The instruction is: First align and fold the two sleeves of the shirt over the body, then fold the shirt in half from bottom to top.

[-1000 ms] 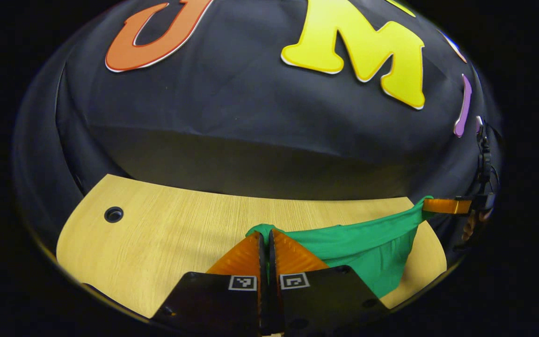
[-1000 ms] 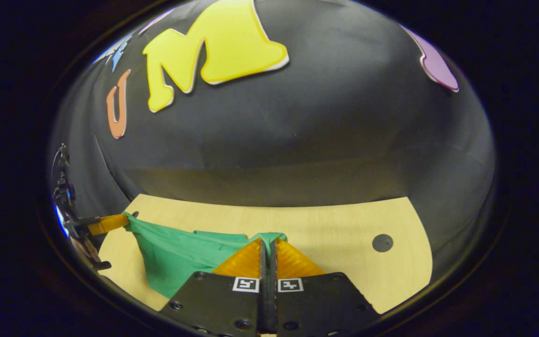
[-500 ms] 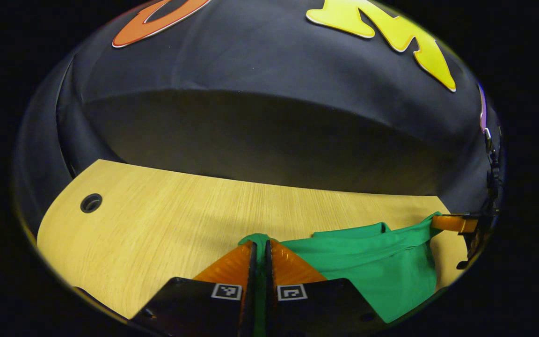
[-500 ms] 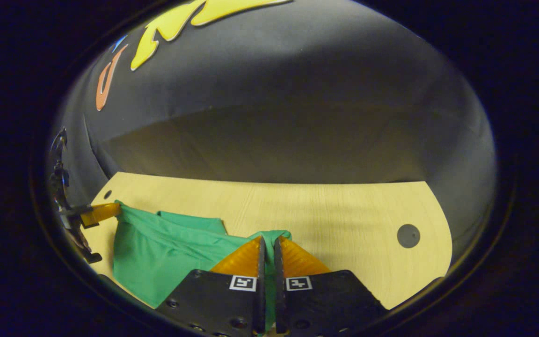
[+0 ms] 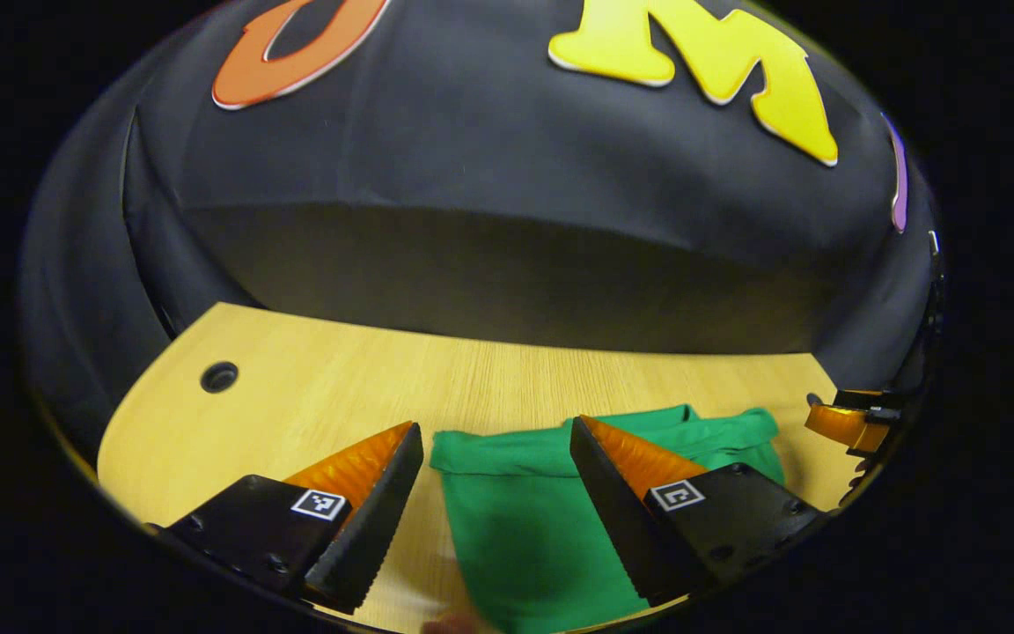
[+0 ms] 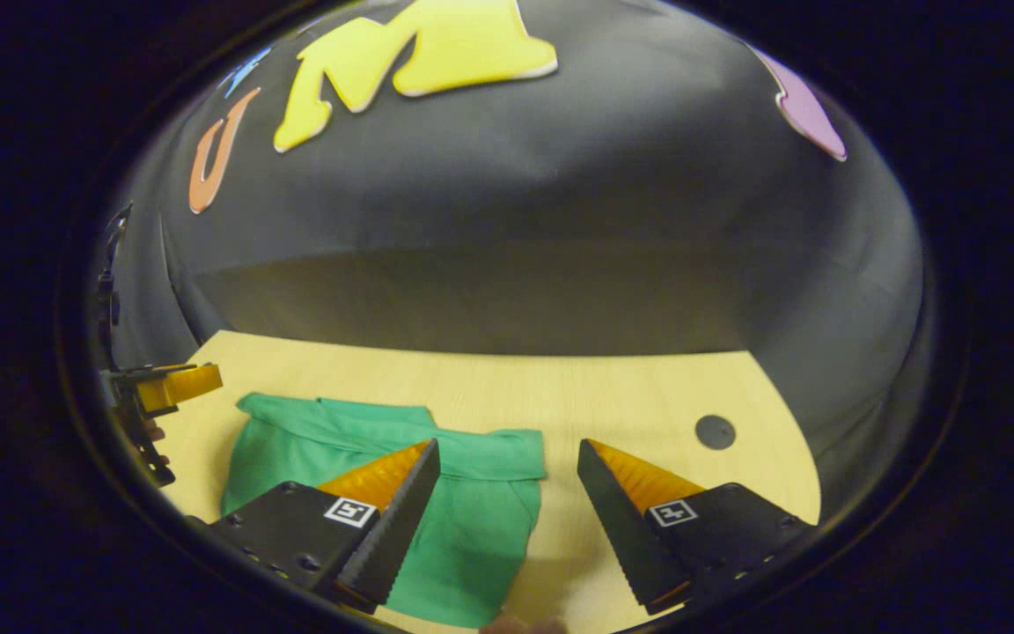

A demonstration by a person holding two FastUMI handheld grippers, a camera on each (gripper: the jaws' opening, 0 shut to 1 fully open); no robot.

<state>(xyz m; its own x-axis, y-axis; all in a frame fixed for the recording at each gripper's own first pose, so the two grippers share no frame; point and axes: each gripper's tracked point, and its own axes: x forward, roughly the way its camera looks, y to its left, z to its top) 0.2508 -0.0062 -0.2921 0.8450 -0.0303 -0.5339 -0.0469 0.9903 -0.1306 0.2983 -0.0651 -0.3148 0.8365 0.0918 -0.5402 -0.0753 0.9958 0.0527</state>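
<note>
In the left gripper view, the left gripper hangs low over the pale wood-grain tabletop with its two fingers spread wide and nothing between them. The green fabric shirt lies flat on the table as a compact folded bundle, its far edge a soft doubled fold running across between the finger tips; one finger overlaps the cloth in the picture, but whether it touches cannot be told. A round dark cable hole sits well apart toward the table's left side. At the far right edge, the right gripper shows beside the shirt's far corner, too small to judge there.

In the right gripper view, the right gripper is likewise released, fingers splayed and empty, hovering just above the shirt's near corner. The shirt rests between the two tools, with layered edges at its top that suggest the bottom hem now lies up over the body. The left gripper appears at the left rim, near the garment's other corner.

Judging from this, the final bottom-to-top fold appears laid down and let go. What remains calls for lifting both tools straight away without snagging cloth, or a light press if the top edges sit uneven.
</note>
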